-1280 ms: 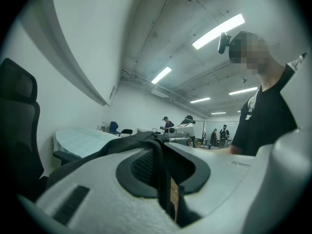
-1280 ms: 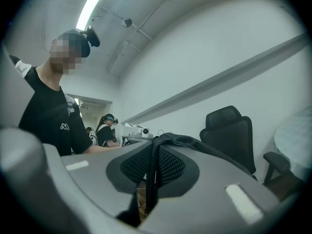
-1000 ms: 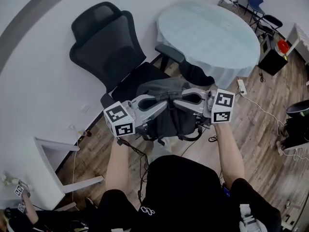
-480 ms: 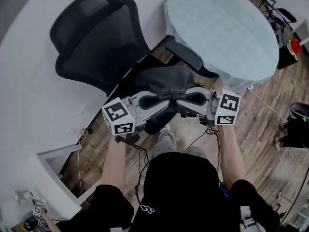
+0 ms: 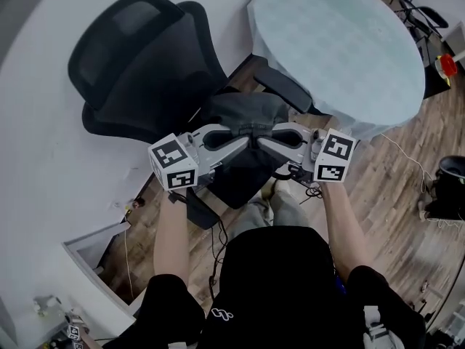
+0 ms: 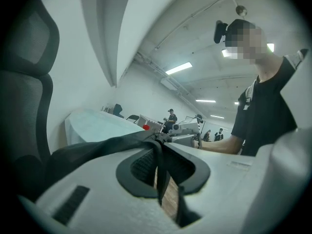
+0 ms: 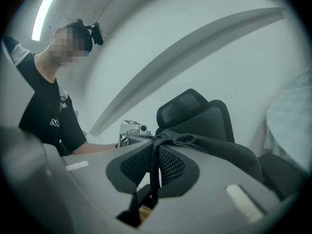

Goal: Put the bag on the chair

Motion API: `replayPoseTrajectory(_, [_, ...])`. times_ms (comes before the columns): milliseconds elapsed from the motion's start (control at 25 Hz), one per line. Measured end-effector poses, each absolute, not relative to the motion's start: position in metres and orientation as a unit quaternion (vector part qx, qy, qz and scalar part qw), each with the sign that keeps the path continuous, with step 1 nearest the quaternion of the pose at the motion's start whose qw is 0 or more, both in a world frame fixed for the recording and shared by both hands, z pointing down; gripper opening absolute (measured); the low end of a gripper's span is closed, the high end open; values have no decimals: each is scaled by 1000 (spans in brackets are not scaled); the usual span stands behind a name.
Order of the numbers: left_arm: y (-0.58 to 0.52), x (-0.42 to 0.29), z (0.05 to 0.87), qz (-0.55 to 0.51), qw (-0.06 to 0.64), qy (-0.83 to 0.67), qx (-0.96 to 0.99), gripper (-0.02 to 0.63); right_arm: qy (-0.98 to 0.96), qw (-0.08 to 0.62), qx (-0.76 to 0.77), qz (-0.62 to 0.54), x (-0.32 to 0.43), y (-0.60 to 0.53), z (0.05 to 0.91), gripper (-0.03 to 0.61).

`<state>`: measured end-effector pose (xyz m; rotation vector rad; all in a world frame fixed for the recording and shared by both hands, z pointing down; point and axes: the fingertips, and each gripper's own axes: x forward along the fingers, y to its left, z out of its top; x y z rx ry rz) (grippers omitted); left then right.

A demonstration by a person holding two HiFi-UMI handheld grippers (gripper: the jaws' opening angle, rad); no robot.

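A dark grey bag (image 5: 243, 111) hangs by its straps over the seat (image 5: 240, 184) of a black office chair (image 5: 145, 57); whether it rests on the seat I cannot tell. My left gripper (image 5: 245, 139) and right gripper (image 5: 261, 139) meet tip to tip above it. In the left gripper view, my left gripper (image 6: 158, 139) is shut on a black strap (image 6: 159, 172), with bag fabric (image 6: 92, 150) spreading to the left. In the right gripper view, my right gripper (image 7: 154, 144) is shut on a strap (image 7: 153, 172). There the bag (image 7: 219, 147) drapes in front of the chair back (image 7: 195, 111).
A round table (image 5: 341, 42) with a pale green cloth stands right of the chair, close to its armrest (image 5: 283, 89). The white wall runs behind the chair. Cables (image 5: 312, 191) lie on the wood floor, with a black bin (image 5: 447, 187) at the right and a white shelf (image 5: 94, 238) at the lower left.
Both grippers have carried the bag forward and left toward the chair. It hung at the seat's front edge before; now it hangs over the seat. The grips have not changed.
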<state>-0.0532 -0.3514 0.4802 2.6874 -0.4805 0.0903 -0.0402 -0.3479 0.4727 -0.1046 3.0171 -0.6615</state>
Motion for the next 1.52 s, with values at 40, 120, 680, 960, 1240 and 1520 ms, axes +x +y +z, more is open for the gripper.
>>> replayPoseTrajectory(40, [-360, -55, 487, 33, 212, -170, 962, 35, 974, 24, -44, -222, -42, -356, 479, 43])
replayPoseTrajectory(120, [-373, -57, 502, 38, 227, -160, 960, 35, 969, 18, -64, -239, -44, -369, 494, 43])
replayPoseTrajectory(680, [-448, -14, 595, 116, 293, -94, 944, 43, 918, -17, -242, -312, -5, -438, 584, 38])
replayPoseTrajectory(960, [-479, 1, 629, 50, 377, -143, 914, 43, 875, 31, -297, -381, 11, -465, 620, 38])
replayPoseTrajectory(1240, [-459, 8, 654, 89, 388, -165, 902, 89, 865, -26, -305, -398, 23, -449, 646, 138])
replayPoseTrajectory(1520, [-447, -28, 642, 107, 360, -224, 899, 155, 875, -80, -307, -365, 51, -431, 639, 149])
